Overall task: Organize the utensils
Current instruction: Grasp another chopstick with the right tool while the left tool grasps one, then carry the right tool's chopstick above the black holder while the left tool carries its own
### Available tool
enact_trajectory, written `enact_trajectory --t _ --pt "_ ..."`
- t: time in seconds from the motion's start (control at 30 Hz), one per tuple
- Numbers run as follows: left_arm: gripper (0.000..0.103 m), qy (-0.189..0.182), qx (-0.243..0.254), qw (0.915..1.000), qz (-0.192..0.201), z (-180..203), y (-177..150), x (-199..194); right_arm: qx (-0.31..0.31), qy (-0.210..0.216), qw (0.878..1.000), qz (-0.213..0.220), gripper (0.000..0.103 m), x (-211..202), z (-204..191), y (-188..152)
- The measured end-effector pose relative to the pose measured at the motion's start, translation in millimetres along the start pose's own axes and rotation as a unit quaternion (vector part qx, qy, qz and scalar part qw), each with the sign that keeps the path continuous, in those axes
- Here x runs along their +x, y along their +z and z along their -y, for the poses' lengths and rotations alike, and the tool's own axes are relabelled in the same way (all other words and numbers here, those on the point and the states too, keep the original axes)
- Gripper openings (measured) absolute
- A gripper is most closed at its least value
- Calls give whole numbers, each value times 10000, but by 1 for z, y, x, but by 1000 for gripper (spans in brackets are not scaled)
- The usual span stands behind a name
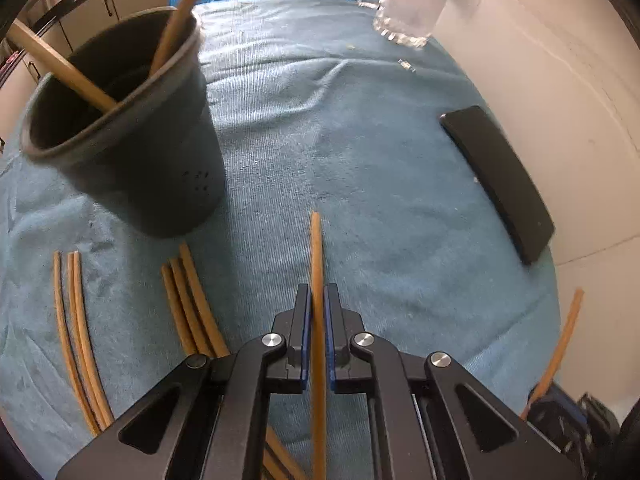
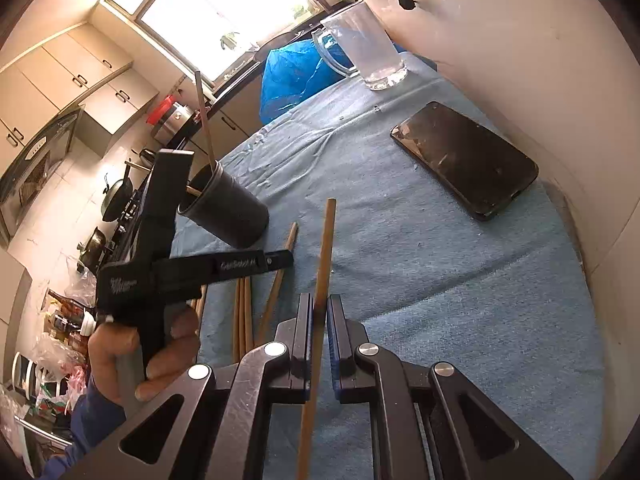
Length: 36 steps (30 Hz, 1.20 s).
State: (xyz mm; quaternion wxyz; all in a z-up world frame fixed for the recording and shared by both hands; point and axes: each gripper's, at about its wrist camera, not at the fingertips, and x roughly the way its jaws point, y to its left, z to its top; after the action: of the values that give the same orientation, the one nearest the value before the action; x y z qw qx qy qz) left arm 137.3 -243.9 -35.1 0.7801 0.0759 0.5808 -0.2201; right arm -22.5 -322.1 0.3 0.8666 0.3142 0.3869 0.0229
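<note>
Both grippers are clamped, each on a single wooden chopstick: the left gripper (image 1: 318, 296) has its blue pads pressed against a chopstick (image 1: 317, 256) that runs straight out ahead of the jaws over the blue towel (image 1: 360, 184), and the right gripper (image 2: 319, 306) pinches another chopstick (image 2: 326, 248) the same way, its free end pointing up the table. More loose chopsticks (image 1: 192, 300) lie on the towel in two small groups just beside the dark holder cup (image 1: 132, 148), which already has two sticks standing in it. My reading is that this is the pick-up-and-carry step: each stick is gripped but not yet delivered. The next move likely calls for tipping each stick upright and bringing its end over the cup's mouth before letting go, taking care that the two tools do not crowd each other there. The left wrist view looks down into the cup and shows both groups of loose sticks; the right wrist view alone shows the hand (image 2: 132, 352) holding the left tool, the phone (image 2: 464, 160) face-up, the glass mug (image 2: 368, 52) and the kitchen behind.
</note>
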Motion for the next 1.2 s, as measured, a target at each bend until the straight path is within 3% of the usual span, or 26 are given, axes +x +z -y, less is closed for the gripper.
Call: enact_trajectory --t 0.2,0.37,0.5,0.8,1.2 --pt "6 -387 -24 9969 685 -23 -32 -69 -98 36 9999 80 8 -4 -8 0" --pt "6 -508 -101 9866 1548 -51 -64 -138 -439 76 9983 373 8 -15 -34 -1" --pt "6 -500 -295 9777 2021 -74 -84 -172 -822 102 9940 716 8 -28 -62 -3" --pt "6 -409 -494 9651 2539 -101 -101 -212 -1192 153 9867 1098 8 -36 -100 -8" --pt "6 -466 -549 9598 2712 -112 -106 -220 -1338 89 9835 1217 8 -38 -118 -8"
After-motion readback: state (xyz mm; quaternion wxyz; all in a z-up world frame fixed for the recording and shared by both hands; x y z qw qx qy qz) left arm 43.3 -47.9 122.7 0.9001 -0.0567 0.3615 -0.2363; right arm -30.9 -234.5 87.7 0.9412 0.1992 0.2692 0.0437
